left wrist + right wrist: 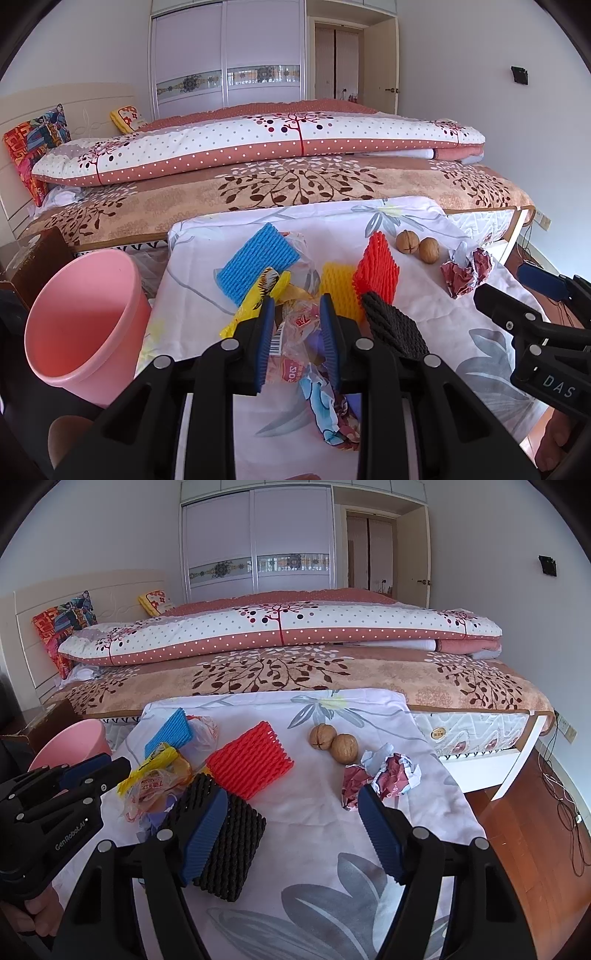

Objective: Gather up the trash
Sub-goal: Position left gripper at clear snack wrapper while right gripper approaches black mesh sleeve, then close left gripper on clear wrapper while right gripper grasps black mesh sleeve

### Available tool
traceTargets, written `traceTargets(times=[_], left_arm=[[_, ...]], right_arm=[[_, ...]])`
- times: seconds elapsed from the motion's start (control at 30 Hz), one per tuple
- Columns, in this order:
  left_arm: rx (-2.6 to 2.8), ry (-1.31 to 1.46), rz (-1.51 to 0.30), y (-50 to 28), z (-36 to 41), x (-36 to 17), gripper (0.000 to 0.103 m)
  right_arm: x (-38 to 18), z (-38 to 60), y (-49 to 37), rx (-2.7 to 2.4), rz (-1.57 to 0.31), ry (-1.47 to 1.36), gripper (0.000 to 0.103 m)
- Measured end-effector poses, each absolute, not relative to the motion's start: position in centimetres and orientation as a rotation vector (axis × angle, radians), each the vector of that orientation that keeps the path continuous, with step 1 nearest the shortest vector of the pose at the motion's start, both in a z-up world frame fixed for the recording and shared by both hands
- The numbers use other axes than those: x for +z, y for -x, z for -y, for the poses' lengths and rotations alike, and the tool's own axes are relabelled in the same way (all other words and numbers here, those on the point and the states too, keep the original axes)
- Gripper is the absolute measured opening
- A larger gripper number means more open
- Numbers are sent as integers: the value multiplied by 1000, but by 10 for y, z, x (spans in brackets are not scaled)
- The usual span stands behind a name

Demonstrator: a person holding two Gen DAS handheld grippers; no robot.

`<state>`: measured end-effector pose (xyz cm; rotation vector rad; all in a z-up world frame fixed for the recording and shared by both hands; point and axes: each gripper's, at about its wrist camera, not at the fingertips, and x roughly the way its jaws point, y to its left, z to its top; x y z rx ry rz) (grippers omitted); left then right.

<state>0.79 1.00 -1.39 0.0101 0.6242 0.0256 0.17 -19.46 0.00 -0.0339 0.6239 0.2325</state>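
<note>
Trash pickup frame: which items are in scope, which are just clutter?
In scope:
- clear snack wrapper, held in left tongs
- yellow wrapper
- crumpled paper
- foam nets: blue, red, yellow, black
- pink bin
- right tongs, open

Lying about:
- two walnuts, possibly
- quilt
- pillows

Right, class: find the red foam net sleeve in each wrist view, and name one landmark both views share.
Left wrist view: the red foam net stands right of centre, just beyond the black foam net, left of the walnuts.
Right wrist view: it lies flat, left of centre, beyond the black net.
Shared landmark: the two walnuts to its right.
</note>
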Motion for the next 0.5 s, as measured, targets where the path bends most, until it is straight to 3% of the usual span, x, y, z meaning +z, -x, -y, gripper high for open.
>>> traceTargets(times=[0.5], left_arm=[[5,34,-627,-10,-26,-15,25]], right_arm=[[-6,193,-8,243,-640,32,72]])
